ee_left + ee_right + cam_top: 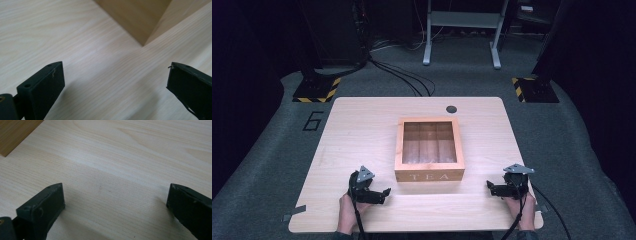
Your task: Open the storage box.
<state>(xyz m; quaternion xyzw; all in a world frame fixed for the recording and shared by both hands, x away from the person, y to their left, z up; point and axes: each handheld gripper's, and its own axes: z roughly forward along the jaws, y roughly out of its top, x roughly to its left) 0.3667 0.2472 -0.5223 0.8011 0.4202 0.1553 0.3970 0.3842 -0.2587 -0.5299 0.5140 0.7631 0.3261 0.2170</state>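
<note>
A wooden tea box (429,150) with a glass lid and "TEA" on its front stands closed in the middle of the light wooden table (362,125). My left gripper (384,192) rests near the front edge, left of the box and pointing toward it, jaws wide apart with nothing between them. In the left gripper view a corner of the box (140,20) shows ahead of the open left gripper (115,77). My right gripper (490,187) sits right of the box, open and empty. The right gripper view shows the right gripper (115,197) over bare tabletop, with the box edge (15,132) at upper left.
A small dark round cap (451,109) sits in the table near its far edge. Beyond the table are cables (402,75), a white metal frame (462,30) and two stands with yellow-black striped bases (317,90). A "6" (313,121) is marked on the floor at left.
</note>
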